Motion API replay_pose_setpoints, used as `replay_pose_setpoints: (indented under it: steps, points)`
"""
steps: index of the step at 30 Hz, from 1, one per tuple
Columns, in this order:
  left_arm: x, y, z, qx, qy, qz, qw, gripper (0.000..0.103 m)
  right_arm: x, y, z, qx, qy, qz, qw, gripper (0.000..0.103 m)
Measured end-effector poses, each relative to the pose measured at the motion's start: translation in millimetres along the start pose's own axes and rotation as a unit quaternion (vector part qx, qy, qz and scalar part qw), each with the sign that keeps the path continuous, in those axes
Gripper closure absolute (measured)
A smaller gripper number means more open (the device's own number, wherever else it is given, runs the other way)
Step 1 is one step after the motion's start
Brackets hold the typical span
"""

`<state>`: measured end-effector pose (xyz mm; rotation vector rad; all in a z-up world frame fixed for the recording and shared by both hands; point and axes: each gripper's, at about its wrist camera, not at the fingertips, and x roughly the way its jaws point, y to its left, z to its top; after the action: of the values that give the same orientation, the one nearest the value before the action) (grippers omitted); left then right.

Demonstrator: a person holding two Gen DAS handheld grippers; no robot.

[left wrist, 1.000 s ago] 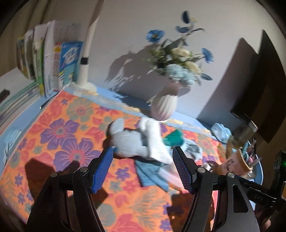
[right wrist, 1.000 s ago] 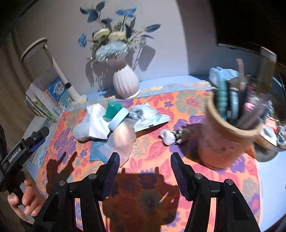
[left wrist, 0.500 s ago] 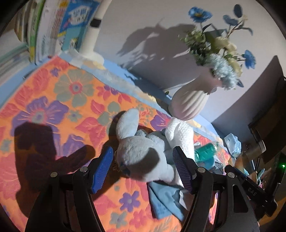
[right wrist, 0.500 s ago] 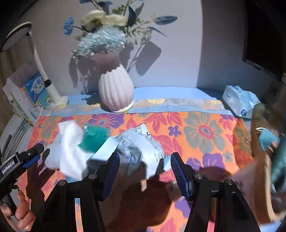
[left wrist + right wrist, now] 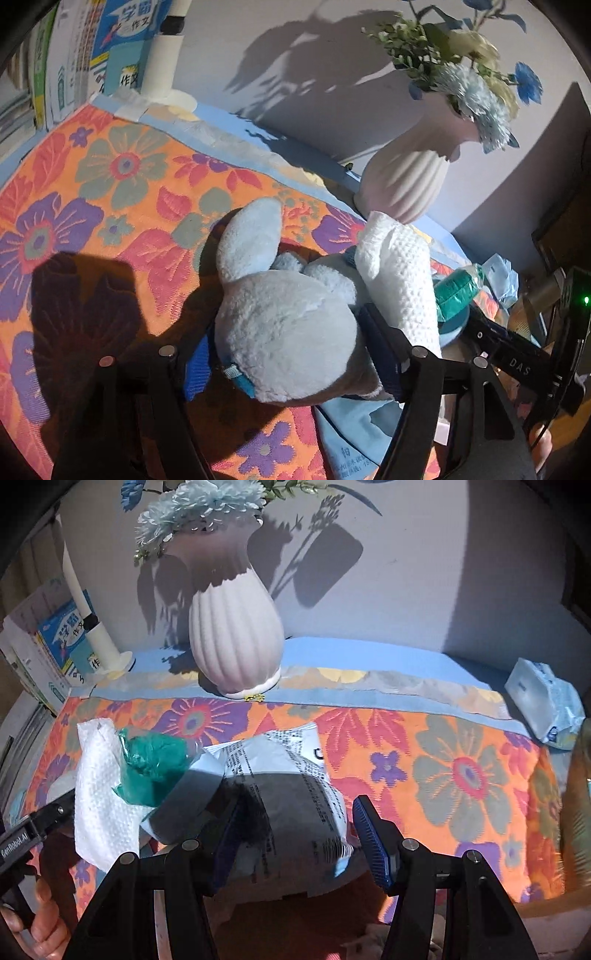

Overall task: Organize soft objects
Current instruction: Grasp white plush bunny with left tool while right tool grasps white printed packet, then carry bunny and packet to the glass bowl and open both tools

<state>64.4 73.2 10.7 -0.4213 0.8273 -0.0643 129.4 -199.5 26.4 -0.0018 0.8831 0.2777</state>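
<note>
A pale blue plush rabbit [image 5: 280, 325] lies on the flowered tablecloth [image 5: 110, 206]. My left gripper [image 5: 291, 365] stands around its head, the blue pads against both sides. A white knitted cloth [image 5: 402, 280] leans on the plush, with a green crinkled bag [image 5: 458, 291] and a light blue packet [image 5: 351, 424] beside it. In the right wrist view my right gripper [image 5: 303, 838] is open around a white and grey printed plastic packet [image 5: 291, 794]. The white cloth [image 5: 99, 797] and the green bag [image 5: 155, 764] lie to its left.
A ribbed white vase [image 5: 236, 635] with flowers stands at the back by the wall. Books [image 5: 81, 55] and a white lamp post [image 5: 166, 51] stand at the far left. A blue tissue pack [image 5: 546, 701] lies at the right. A brown pot's edge [image 5: 580, 801] is at the far right.
My left gripper moved forward onto the plush rabbit and its jaws narrowed onto the head. My right gripper moved forward and down until its open jaws stand around the printed packet.
</note>
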Motion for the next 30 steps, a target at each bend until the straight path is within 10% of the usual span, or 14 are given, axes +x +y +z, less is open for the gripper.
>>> replay_pose_setpoints:
  steps: [18,24,30]
  points:
    - [-95.9,20.6,12.3,-0.025,-0.139,0.038,0.9892,0.045,-81.3,3.8,2.0,0.032,-0.108,-0.003,0.994,0.062]
    - [-111.3,3.0,6.1,0.042,-0.117,0.163,0.9787,0.045,-116.5,26.4,-18.1,0.021,-0.106,-0.02,0.994,0.062]
    - [-144.3,6.1,-14.2,0.022,-0.13,0.082,0.9879,0.045,-129.9,30.0,-55.6,0.047,-0.073,0.029,0.996,0.063]
